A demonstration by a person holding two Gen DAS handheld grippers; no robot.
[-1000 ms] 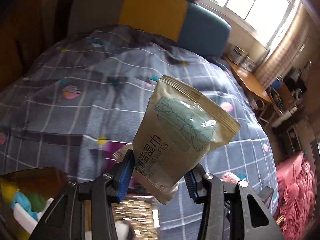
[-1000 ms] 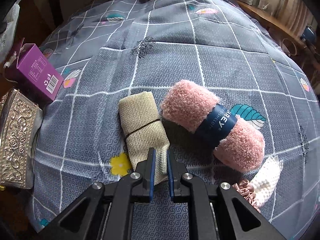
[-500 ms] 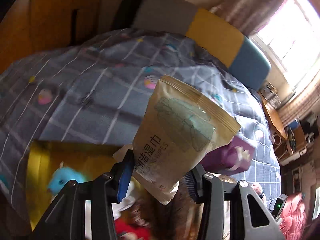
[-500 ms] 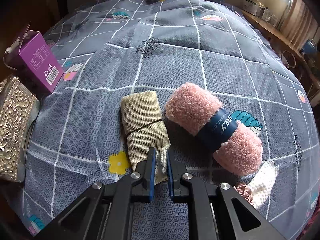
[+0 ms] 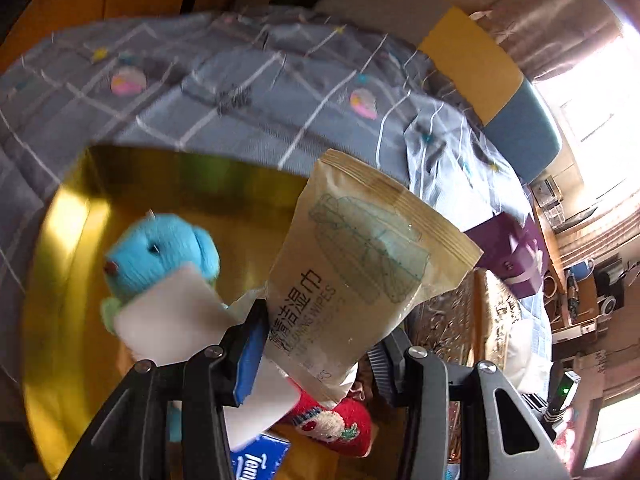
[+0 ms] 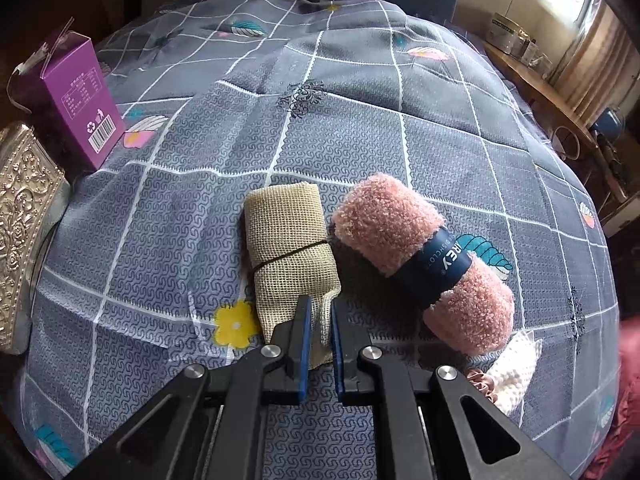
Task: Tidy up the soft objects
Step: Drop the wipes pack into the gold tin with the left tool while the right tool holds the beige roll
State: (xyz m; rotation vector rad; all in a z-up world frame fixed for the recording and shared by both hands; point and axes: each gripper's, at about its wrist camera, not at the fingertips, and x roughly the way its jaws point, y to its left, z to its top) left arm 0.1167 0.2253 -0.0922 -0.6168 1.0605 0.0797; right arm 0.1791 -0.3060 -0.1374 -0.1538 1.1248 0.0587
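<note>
My left gripper [image 5: 316, 334] is shut on a tan pack of wet wipes [image 5: 360, 264], held upright over a gold box [image 5: 68, 280]. Inside the box lie a blue plush toy [image 5: 160, 252], a white packet [image 5: 168, 316], a red sock [image 5: 340, 424] and a blue tissue pack [image 5: 260, 460]. In the right wrist view my right gripper [image 6: 320, 312] is shut on the near end of a folded beige mesh cloth [image 6: 288, 248] tied with a dark band, on the grey checked bedspread [image 6: 200, 220]. A rolled pink towel [image 6: 420, 256] with a navy band lies just right of the cloth.
A purple carton [image 6: 80, 96] stands at the left of the bed beside an embossed silver box [image 6: 20, 236]. A white knitted piece [image 6: 516, 372] and a pink scrunchie [image 6: 484, 380] lie near the towel's lower end. A padded headboard [image 5: 472, 56] and a window are beyond.
My left gripper has swung with the wipes pack from above the bedspread to over the gold box and come lower. The right gripper has stayed on the mesh cloth, tilting slightly.
</note>
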